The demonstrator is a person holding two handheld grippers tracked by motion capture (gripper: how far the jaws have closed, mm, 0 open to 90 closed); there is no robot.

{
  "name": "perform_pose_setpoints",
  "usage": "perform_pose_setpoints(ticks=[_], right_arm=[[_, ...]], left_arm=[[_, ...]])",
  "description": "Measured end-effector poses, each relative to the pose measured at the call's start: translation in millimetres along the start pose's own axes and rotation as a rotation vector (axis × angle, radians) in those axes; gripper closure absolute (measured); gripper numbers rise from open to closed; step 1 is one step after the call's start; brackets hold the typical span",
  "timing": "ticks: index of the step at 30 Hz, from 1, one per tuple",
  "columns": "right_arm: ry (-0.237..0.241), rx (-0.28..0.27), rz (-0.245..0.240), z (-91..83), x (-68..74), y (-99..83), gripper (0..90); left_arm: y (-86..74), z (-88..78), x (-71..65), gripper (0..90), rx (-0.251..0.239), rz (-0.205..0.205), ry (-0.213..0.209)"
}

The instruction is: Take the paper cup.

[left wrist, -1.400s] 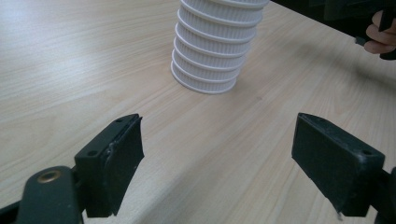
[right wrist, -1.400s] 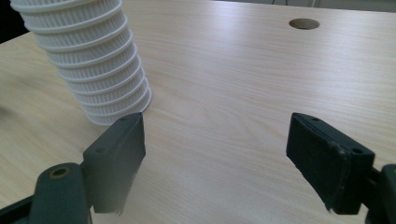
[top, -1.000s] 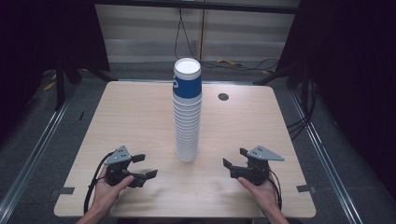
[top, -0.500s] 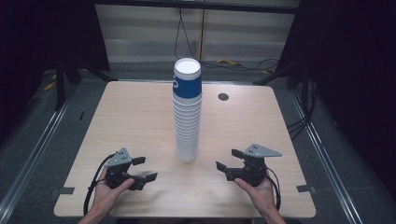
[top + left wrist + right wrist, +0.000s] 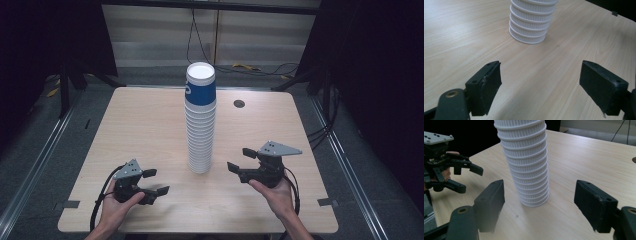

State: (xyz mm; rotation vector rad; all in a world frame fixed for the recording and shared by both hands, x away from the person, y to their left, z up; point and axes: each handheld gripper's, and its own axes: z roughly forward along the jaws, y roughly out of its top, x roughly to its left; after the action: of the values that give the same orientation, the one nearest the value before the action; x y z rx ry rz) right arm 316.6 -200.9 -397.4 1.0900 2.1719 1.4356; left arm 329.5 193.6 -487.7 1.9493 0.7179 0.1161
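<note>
Cup stack: upright, between both grippers.
Right gripper: nearer, jaws just narrowing, empty.
Left gripper: open, empty.

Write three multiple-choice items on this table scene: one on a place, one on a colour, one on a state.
1. Where does the cup stack stand?
A. mid-table, between the grippers
B. at the far right corner
C. on the floor

2. What colour is the top cup?
A. red
B. blue
C. green

3. How is the left gripper?
A. shut on a cup
B. open, holding nothing
C. lying on its side, let go

Key: 1 A, it rises midway on the table; 2 B, blue wall, white inside; 3 B, bare wood shows between its fingers.
</note>
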Motion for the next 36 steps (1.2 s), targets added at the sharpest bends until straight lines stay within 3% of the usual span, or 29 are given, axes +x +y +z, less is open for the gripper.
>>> perform_pose_setpoints(ticks=[6,12,21,26,36], right_arm=[[-0.001,-0.011,-0.008,7.6,-2.8,8.8,24.7],[0.019,-0.049,-0.014,6.8,0.7,28.6,21.1],[0.038,-0.064,-0.069,8.3,7.4,54.0,15.0],[0.088,-0.11,-0.084,3.3,11.5,72.5,14.3],[0.14,-0.171,-0.1,2.5,12.4,108.3,14.2]], left_arm=[[0.2,-1.0,-1.8,17.9,0.004,0.014,0.002],[-0.4,-1.2,-1.8,17.9,0.005,0.009,0.0],[-1.0,0.0,-2.0,18.0,0.012,0.003,-0.012],[-0.7,-0.5,-1.3,17.9,0.006,0.002,-0.017],[-1.2,1.4,-1.9,17.9,0.017,0.006,-0.019]])
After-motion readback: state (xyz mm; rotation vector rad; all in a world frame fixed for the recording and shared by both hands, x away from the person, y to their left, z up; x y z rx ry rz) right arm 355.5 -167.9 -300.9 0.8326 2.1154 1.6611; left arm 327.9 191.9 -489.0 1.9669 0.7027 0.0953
